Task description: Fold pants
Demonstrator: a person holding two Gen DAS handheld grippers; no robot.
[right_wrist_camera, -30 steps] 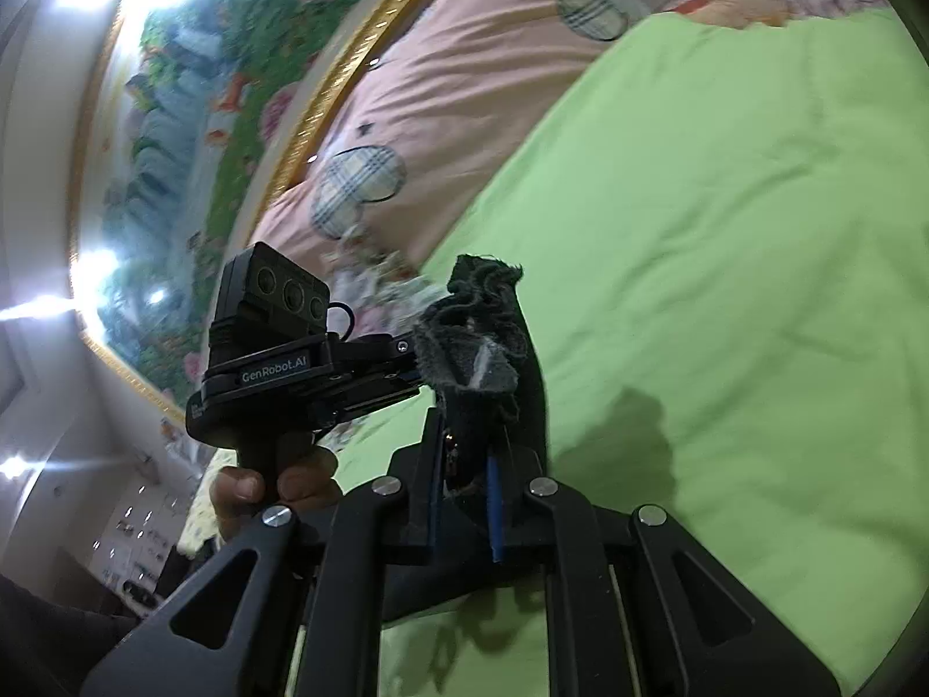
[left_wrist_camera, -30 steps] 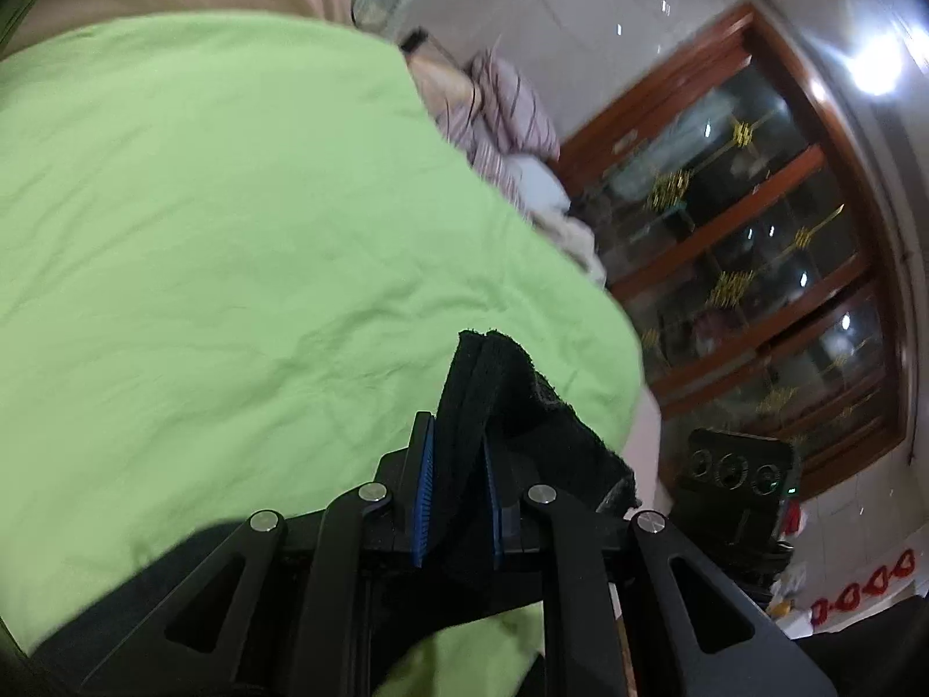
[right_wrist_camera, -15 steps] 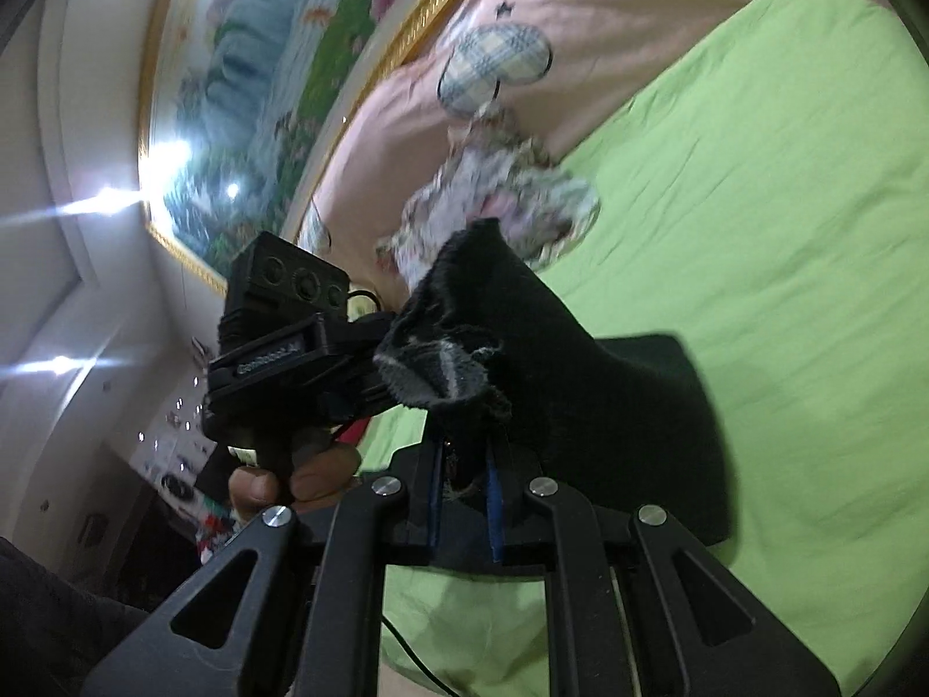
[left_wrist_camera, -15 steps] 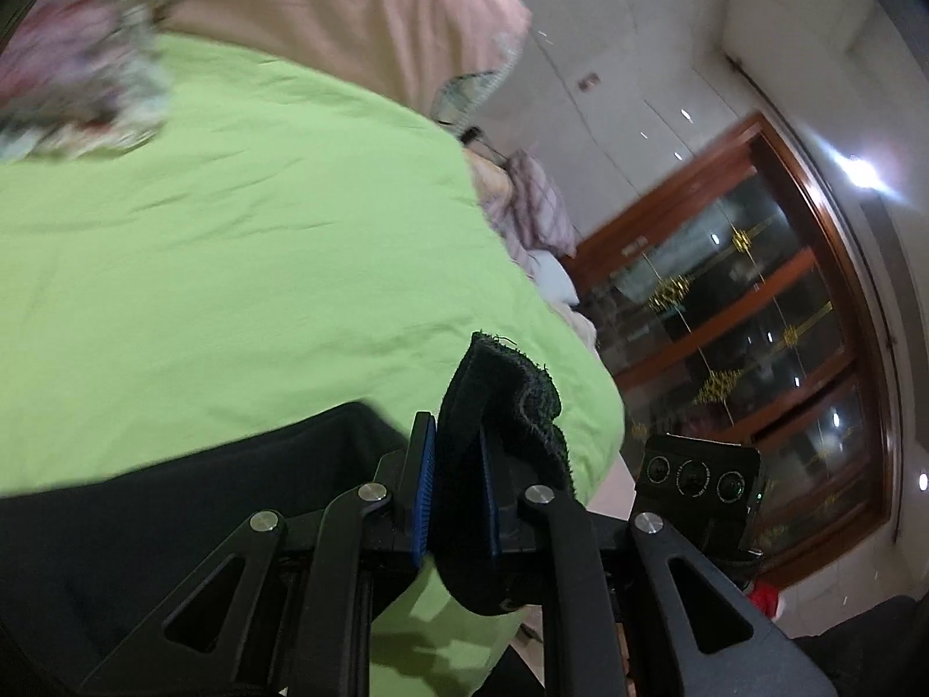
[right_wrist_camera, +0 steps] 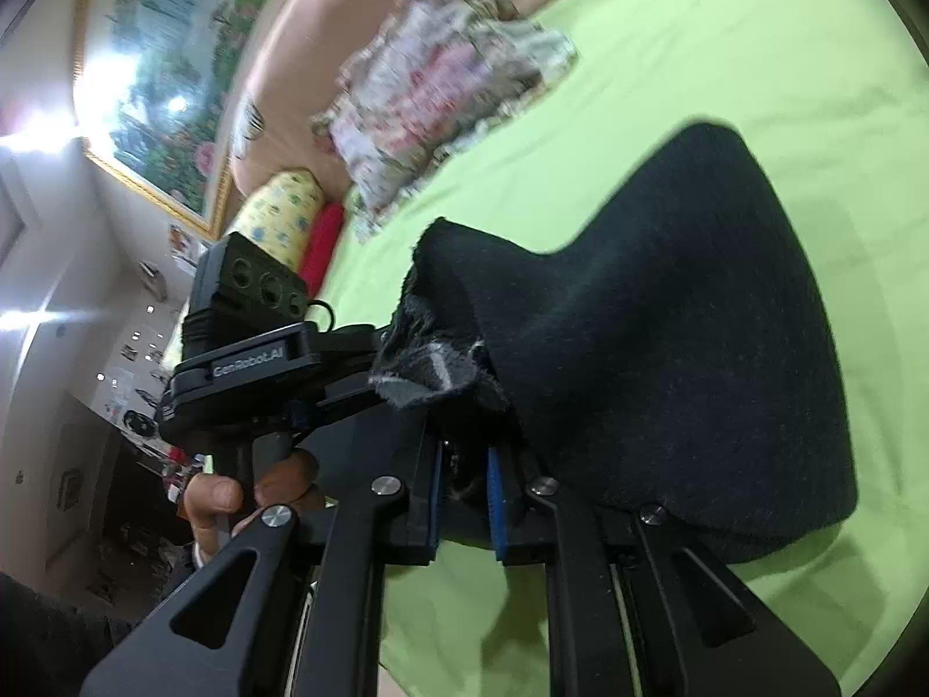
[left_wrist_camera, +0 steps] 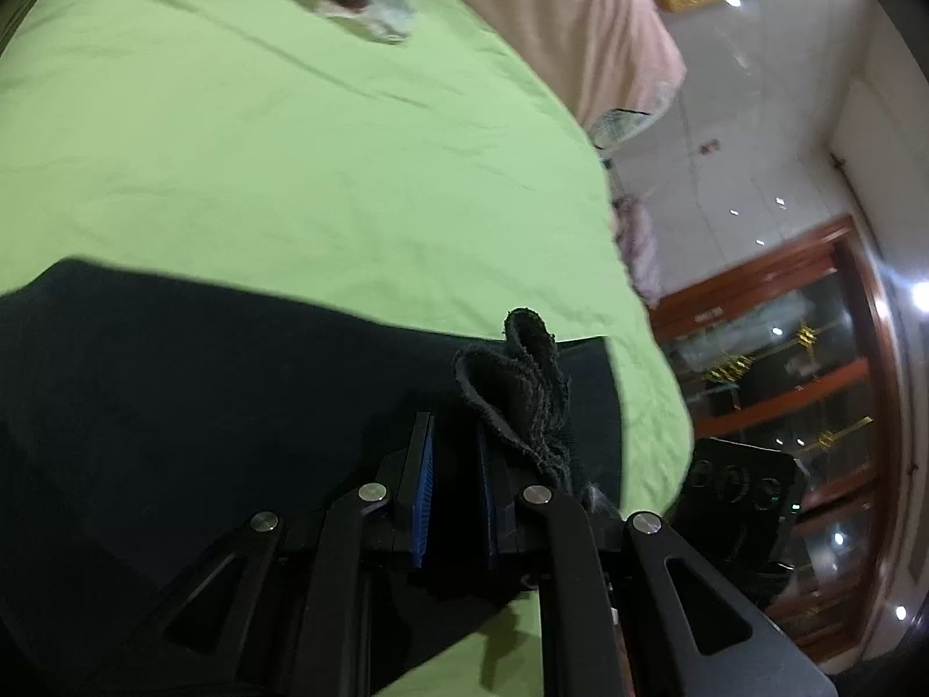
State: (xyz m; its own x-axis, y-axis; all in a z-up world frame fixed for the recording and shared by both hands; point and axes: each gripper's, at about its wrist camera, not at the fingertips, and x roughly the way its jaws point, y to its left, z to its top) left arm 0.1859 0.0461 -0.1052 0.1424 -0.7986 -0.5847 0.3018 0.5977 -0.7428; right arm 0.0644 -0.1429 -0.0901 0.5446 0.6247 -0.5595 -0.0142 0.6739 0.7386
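On the green bed sheet (left_wrist_camera: 278, 174) the black pants (left_wrist_camera: 174, 406) lay spread flat, reaching toward the bed's right edge in the left wrist view, where the sheet rounded off beside a wooden glass-front cabinet (left_wrist_camera: 813, 395). The left tool (left_wrist_camera: 456, 482) sat low over the dark cloth. Its 2 blue pads stood a little apart, and a frayed end of the pants (left_wrist_camera: 522, 383) curled up just past the right finger; whether that end was pinched between the pads could not be told from this view. The right tool's camera block (left_wrist_camera: 737, 488) showed just off the bed's edge, near the cabinet.

From the right wrist view, the right tool (right_wrist_camera: 464, 499) had its blue pads (right_wrist_camera: 494, 499) close together with a bunched, frayed hem (right_wrist_camera: 429, 366) of the pants rising from between them, so it was gripping the fabric. The rest of the pants (right_wrist_camera: 668, 360) draped off to the right and rested on the sheet (right_wrist_camera: 755, 46). The left tool (right_wrist_camera: 325, 401), held by a hand (right_wrist_camera: 244, 493), was just beside that hem. A floral pillow (right_wrist_camera: 441, 93) lay near the bed's head edge, against a pink headboard (right_wrist_camera: 302, 46), with a framed painting (right_wrist_camera: 162, 58) above.
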